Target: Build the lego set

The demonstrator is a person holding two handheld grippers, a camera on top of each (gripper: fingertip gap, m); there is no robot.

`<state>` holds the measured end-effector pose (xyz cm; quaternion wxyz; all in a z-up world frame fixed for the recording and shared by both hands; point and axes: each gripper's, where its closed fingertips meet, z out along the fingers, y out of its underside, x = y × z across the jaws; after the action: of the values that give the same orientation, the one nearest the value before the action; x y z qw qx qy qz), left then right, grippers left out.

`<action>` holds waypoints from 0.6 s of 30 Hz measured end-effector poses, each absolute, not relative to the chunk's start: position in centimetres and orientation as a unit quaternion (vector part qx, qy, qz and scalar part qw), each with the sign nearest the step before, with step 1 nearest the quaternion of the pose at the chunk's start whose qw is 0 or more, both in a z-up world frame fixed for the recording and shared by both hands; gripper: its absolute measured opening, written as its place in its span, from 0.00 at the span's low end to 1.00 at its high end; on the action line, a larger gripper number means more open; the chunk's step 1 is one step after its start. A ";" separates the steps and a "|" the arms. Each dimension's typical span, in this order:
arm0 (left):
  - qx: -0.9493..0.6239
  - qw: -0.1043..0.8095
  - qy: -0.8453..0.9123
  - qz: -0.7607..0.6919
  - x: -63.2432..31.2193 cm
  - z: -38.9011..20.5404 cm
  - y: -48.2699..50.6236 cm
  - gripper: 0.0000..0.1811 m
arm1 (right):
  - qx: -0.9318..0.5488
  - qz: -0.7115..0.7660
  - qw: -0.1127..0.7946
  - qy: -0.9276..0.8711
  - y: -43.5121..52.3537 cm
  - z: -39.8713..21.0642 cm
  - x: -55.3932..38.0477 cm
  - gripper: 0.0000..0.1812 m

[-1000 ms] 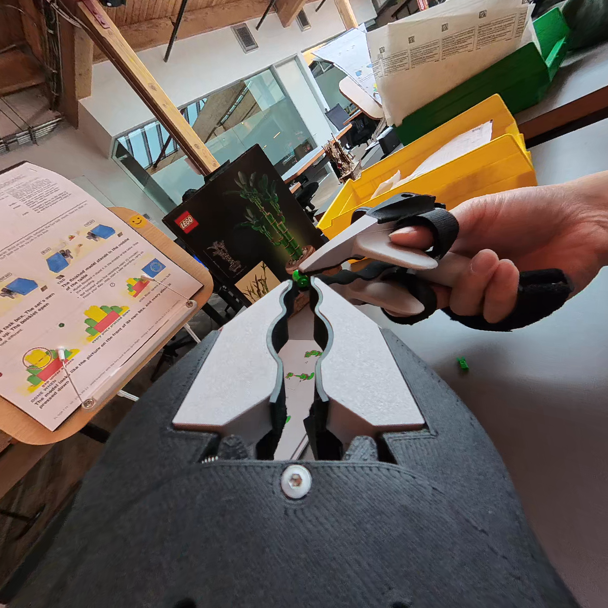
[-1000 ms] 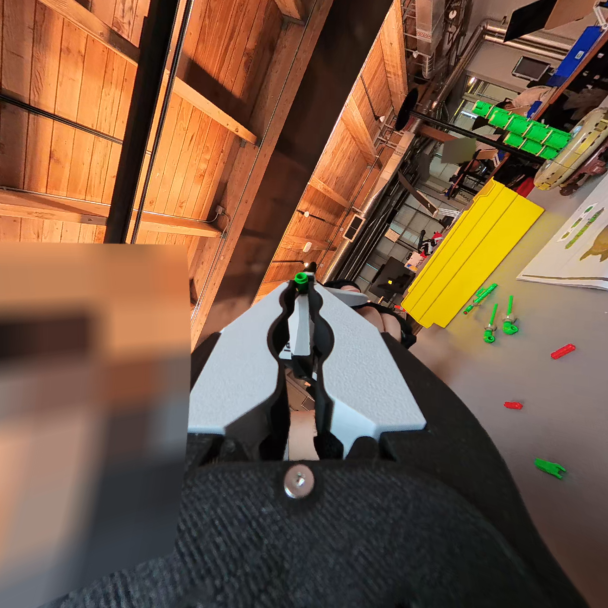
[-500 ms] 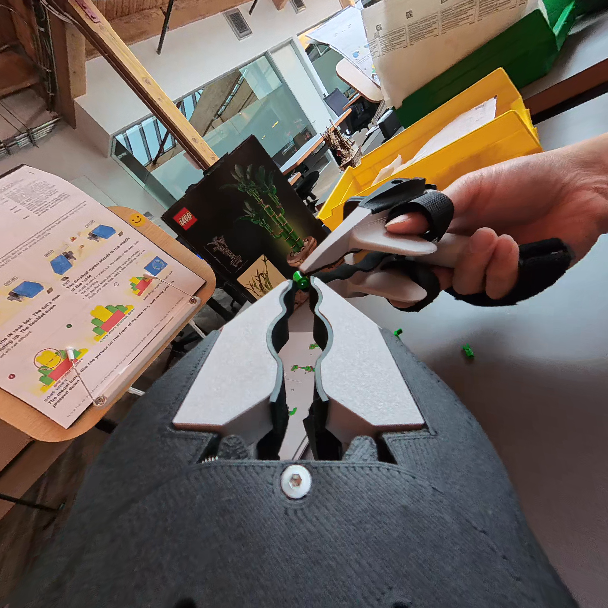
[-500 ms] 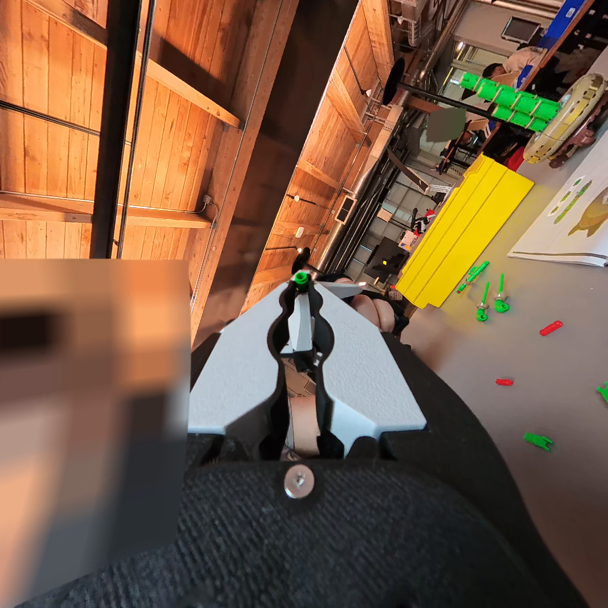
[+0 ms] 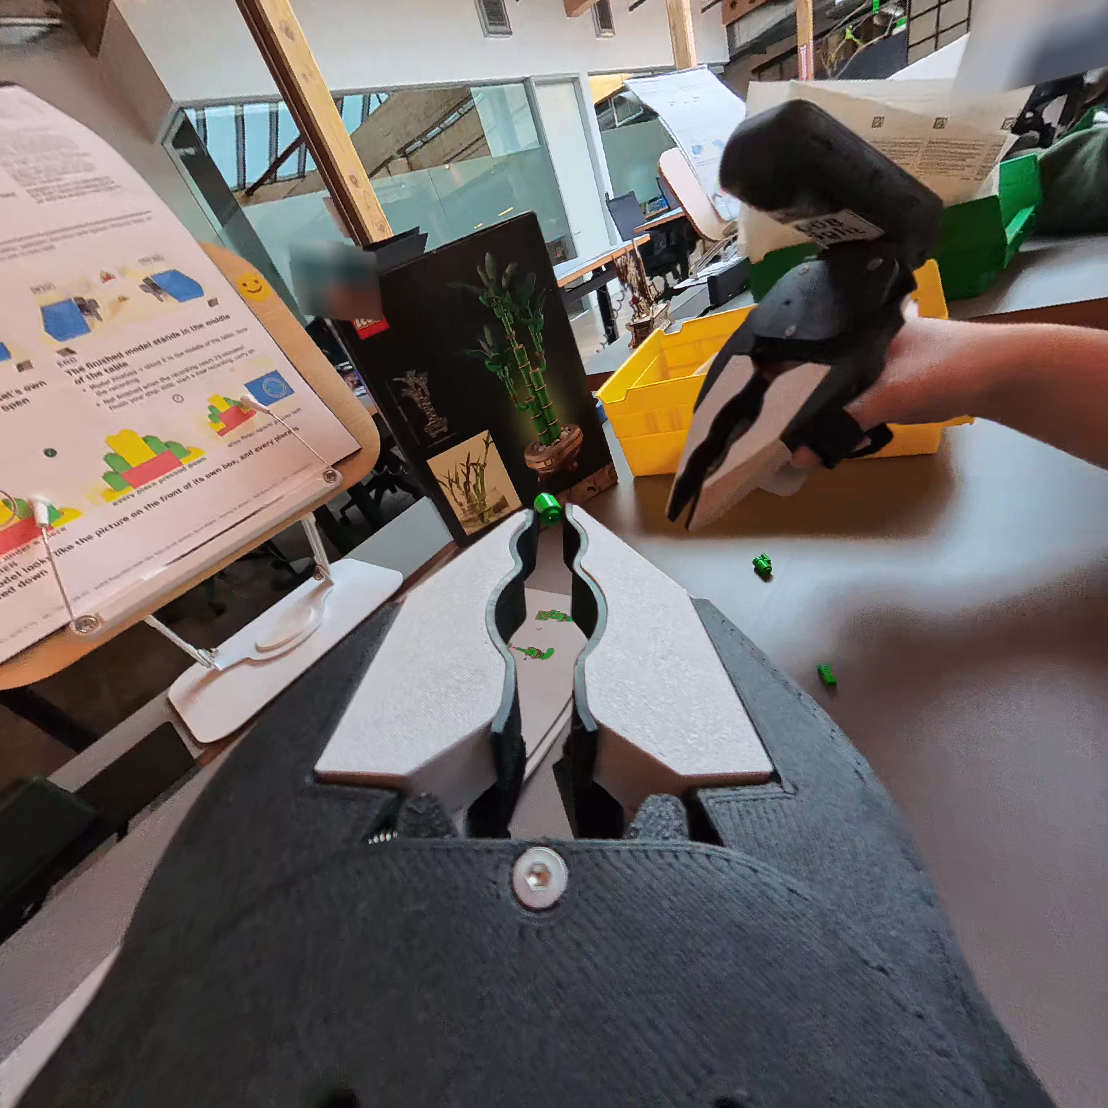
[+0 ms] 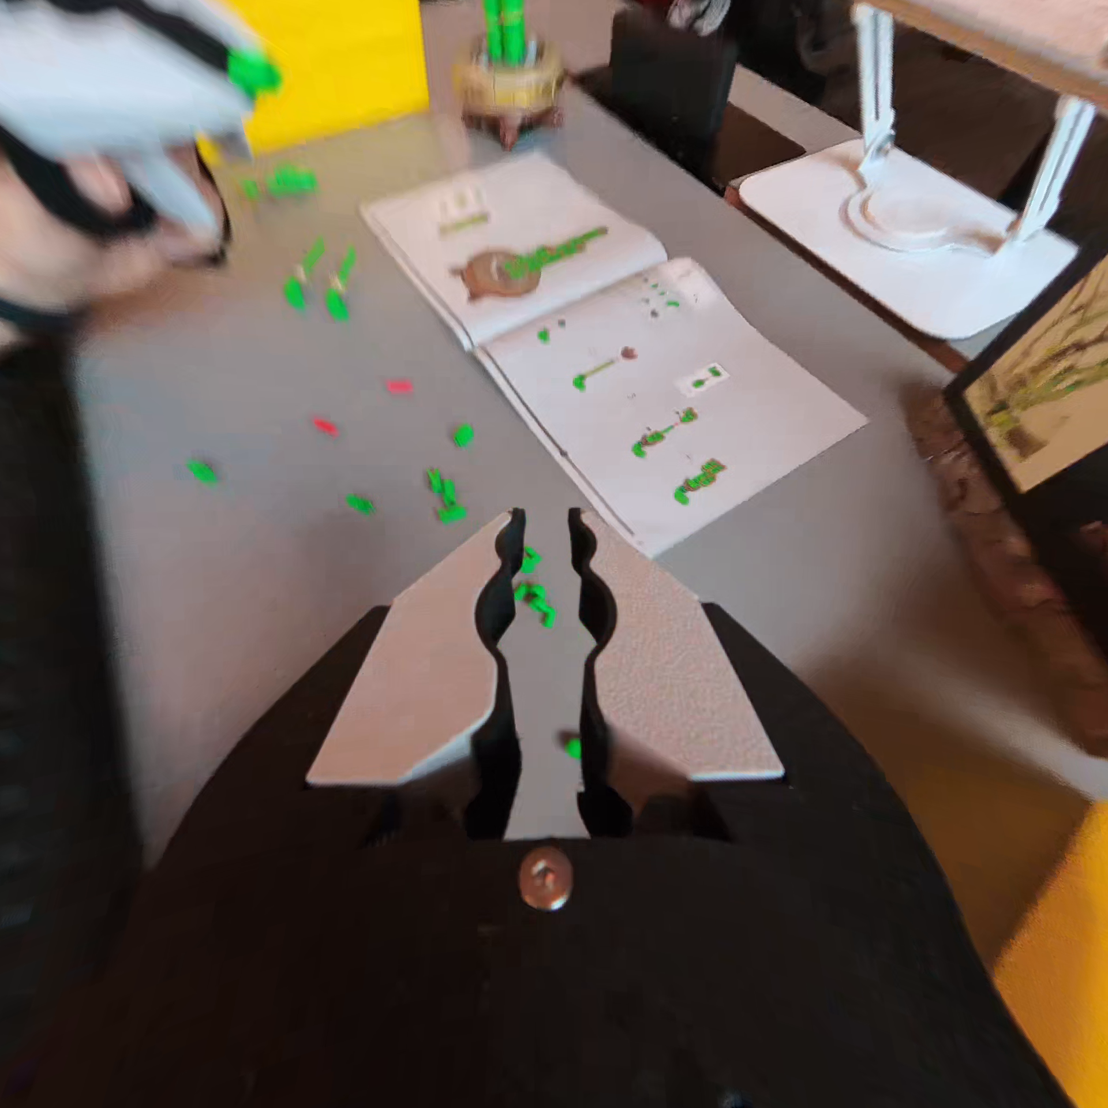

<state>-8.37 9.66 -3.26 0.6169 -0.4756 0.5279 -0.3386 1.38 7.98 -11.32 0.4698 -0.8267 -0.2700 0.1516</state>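
My left gripper [image 5: 548,515] is shut on a small round green piece [image 5: 547,507] at its tips, held above the grey table [image 5: 899,599]. It also shows blurred at the top left of the right wrist view [image 6: 198,102], with the green piece [image 6: 253,73]. My right gripper [image 6: 544,517] is open and empty, pointing down over loose green pieces [image 6: 533,593]. In the left wrist view it [image 5: 689,509] hangs to the right, tips near the table. The open instruction booklet [image 6: 629,372] lies ahead. The part-built bamboo model in its pot [image 6: 508,78] stands at the far edge.
Loose green [image 6: 446,491] and red pieces [image 6: 325,427] lie scattered left of the booklet. The set's black box [image 5: 479,372] stands behind my left gripper, a yellow bin [image 5: 653,414] to its right. A sheet on a white-footed stand [image 5: 150,372] is at left. Across from one pair of fingers to the other is roughly 12 centimetres.
My right gripper has let go at the left gripper's tips, pulled away to the right and swung down toward the table. My left gripper keeps the green piece and has tilted down.
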 end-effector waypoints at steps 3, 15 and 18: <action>-0.491 0.599 0.524 -0.353 -8.3 -3.8 10.1 0.03 | -0.820 0.067 0.431 -0.370 7.5 -14.4 1.3 0.07; -0.507 0.575 0.525 -0.371 -8.2 -4.5 10.3 0.03 | -0.808 -0.018 0.380 -0.449 7.7 -18.9 0.7 0.09; -0.508 0.572 0.526 -0.370 -8.1 -4.6 10.3 0.03 | -0.821 -0.009 0.374 -0.432 7.6 -19.1 0.8 0.09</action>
<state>-8.10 10.32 -4.64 0.5722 -0.5085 0.5264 -0.3700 0.81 7.60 -19.14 0.3735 -0.8208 -0.4321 -0.0092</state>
